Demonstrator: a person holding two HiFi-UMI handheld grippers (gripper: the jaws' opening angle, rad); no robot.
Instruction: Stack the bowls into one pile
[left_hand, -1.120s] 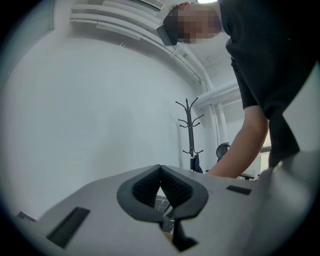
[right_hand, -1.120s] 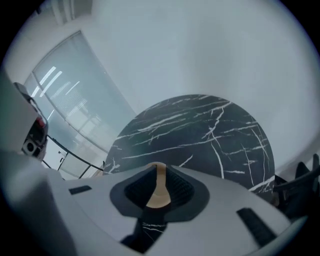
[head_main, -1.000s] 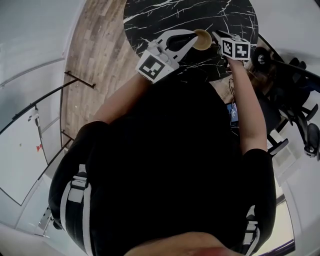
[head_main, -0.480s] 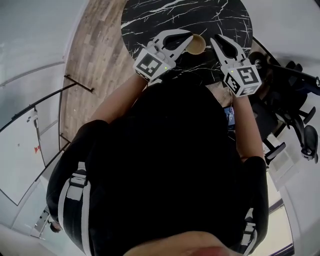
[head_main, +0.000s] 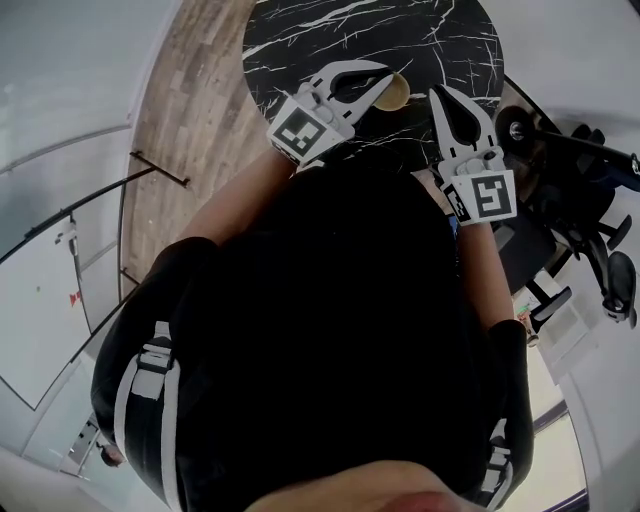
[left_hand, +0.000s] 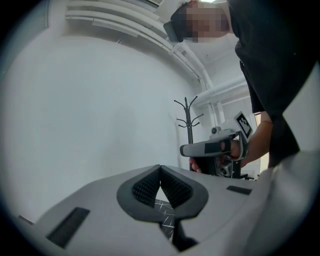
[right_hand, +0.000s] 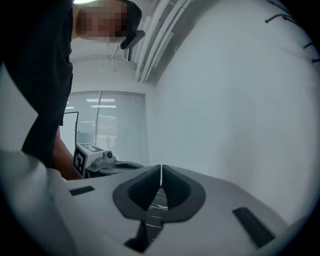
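The tan bowl (head_main: 396, 94) stands on the round black marble bench (head_main: 400, 30), near the edge on the person's side. Whether it is one bowl or several nested together cannot be made out. Far to the left of the bowl, past the bench rim, there is wooden floor (head_main: 200, 110). Just left of the bowl is the left claw (head_main: 383, 84), its tip right beside the bowl's rim; if it touches the rim I cannot tell. Its ribbed pads (left_hand: 146, 186) are pressed together with nothing between them. To the right of the bowl, a little apart from it, is the right claw (head_main: 437, 93). Its jaws have just been closing and now meet except for a hairline slit, holding nothing. Further right of the bowl, beyond the bench, stands a black office chair (head_main: 575, 190).
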